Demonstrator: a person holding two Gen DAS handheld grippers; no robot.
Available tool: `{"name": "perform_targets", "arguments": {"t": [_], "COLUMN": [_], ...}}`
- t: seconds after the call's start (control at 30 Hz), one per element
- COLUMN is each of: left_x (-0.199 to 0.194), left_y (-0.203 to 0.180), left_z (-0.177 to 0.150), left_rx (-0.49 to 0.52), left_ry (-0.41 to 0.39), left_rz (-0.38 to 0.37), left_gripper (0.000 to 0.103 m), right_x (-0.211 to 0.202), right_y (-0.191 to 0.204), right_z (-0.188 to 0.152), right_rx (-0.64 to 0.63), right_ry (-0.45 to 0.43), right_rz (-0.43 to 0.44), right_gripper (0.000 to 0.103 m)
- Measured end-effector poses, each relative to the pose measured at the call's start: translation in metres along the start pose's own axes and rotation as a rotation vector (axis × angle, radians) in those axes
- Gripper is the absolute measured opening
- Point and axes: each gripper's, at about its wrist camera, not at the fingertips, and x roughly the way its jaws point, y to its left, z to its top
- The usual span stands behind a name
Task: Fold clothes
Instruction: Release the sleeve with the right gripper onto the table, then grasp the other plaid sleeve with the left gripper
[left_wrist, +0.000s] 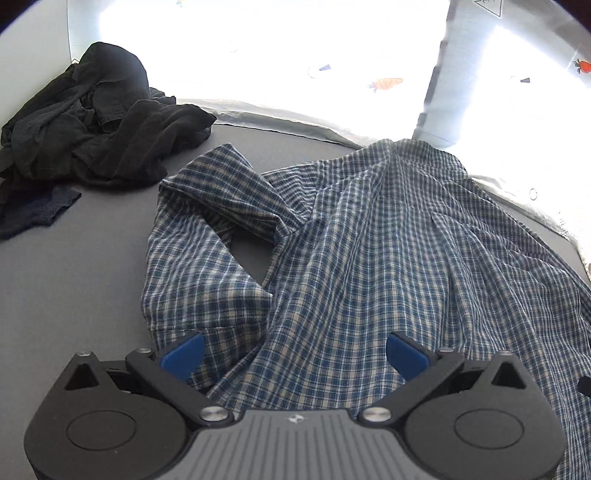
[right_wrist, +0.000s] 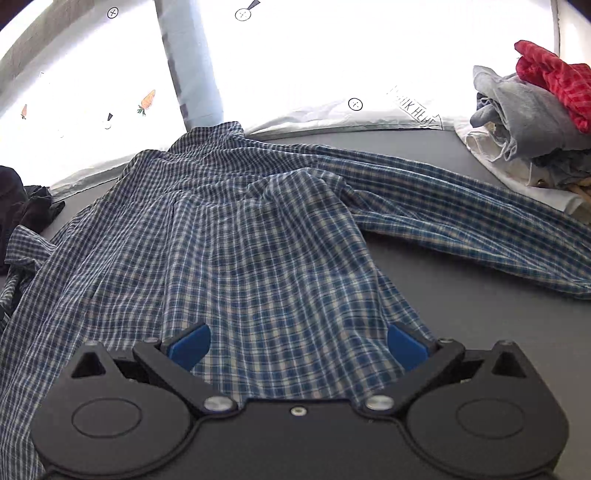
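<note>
The grey table (left_wrist: 74, 280) carries everything here, and behind it hangs a bright white sheet (right_wrist: 295, 66) printed with small carrots and round marks. The biggest thing on the table is the blue checked shirt (right_wrist: 236, 236). It lies spread and wrinkled across the middle, its collar end toward the sheet and its lower part toward the cameras. One sleeve (right_wrist: 461, 206) stretches flat to the right. The other sleeve (left_wrist: 207, 229) is folded in a loop on the left side. A pile of black clothes (left_wrist: 92, 122) sits at the far left, near this looped sleeve but apart from it. At the far right there is a heap of grey and red clothes (right_wrist: 535, 110), close to the end of the stretched sleeve. The left gripper (left_wrist: 293, 356) is spread wide over the shirt's lower part, grasping nothing. The right gripper (right_wrist: 297, 349) is also spread wide above the cloth, with the fabric lying between its blue fingers (right_wrist: 406, 349).
</note>
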Motion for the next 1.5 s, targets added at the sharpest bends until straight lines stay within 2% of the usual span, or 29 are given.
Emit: {"name": "perform_targets", "arguments": {"t": [0.07,0.1,0.23,0.3,0.37,0.5,0.67,0.77,0.83,0.9,0.97,1.17,1.27,1.33,1.4,1.5], "left_x": [-0.004,-0.006,-0.004,0.001,0.008,0.036,0.079,0.086,0.087,0.083,0.070,0.015,0.000,0.005,0.019,0.030], "left_y": [0.023,0.035,0.074,0.090,0.103,0.118,0.114,0.103,0.095,0.094,0.101,0.127,0.126,0.118,0.107,0.106], "left_z": [0.002,0.002,0.007,0.013,0.022,0.038,0.052,0.054,0.053,0.057,0.065,0.103,0.109,0.099,0.078,0.045], "left_rx": [-0.030,-0.045,-0.105,-0.141,-0.176,-0.249,-0.282,-0.217,-0.142,-0.096,-0.081,0.038,0.155,0.299,0.461,0.491], "left_ry": [0.001,0.005,0.031,0.041,0.043,0.071,0.167,0.169,0.159,0.142,0.083,-0.184,-0.267,-0.261,-0.186,-0.034], "left_rz": [0.018,0.025,0.018,-0.007,-0.039,-0.097,-0.136,-0.150,-0.092,-0.055,-0.002,0.257,0.342,0.378,0.386,0.278], "left_gripper": [0.103,0.103,0.103,0.103,0.103,0.103,0.098,0.075,0.033,0.010,0.009,0.009,0.012,0.015,0.016,0.022], "right_x": [0.010,0.014,0.017,0.015,0.016,0.017,0.018,0.019,0.018,0.018,0.018,0.018,0.018,0.018,0.018,0.018], "right_y": [0.020,0.028,0.042,0.042,0.041,0.041,0.043,0.043,0.043,0.043,0.043,0.043,0.043,0.043,0.043,0.043], "right_z": [-0.009,-0.014,-0.029,-0.037,-0.036,-0.035,-0.036,-0.036,-0.036,-0.037,-0.036,-0.036,-0.037,-0.036,-0.036,-0.036], "right_rx": [0.001,-0.005,-0.049,-0.042,-0.043,-0.043,-0.044,-0.045,-0.045,-0.044,-0.044,-0.045,-0.045,-0.045,-0.045,-0.045], "right_ry": [0.027,0.035,-0.038,-0.103,-0.105,-0.106,-0.108,-0.108,-0.108,-0.108,-0.108,-0.108,-0.108,-0.108,-0.108,-0.108], "right_rz": [0.007,-0.018,-0.148,-0.162,-0.164,-0.168,-0.168,-0.168,-0.168,-0.169,-0.169,-0.167,-0.167,-0.166,-0.166,-0.166], "right_gripper": [0.103,0.103,0.103,0.103,0.103,0.103,0.103,0.103,0.103,0.103,0.103,0.103,0.103,0.103,0.103,0.103]}}
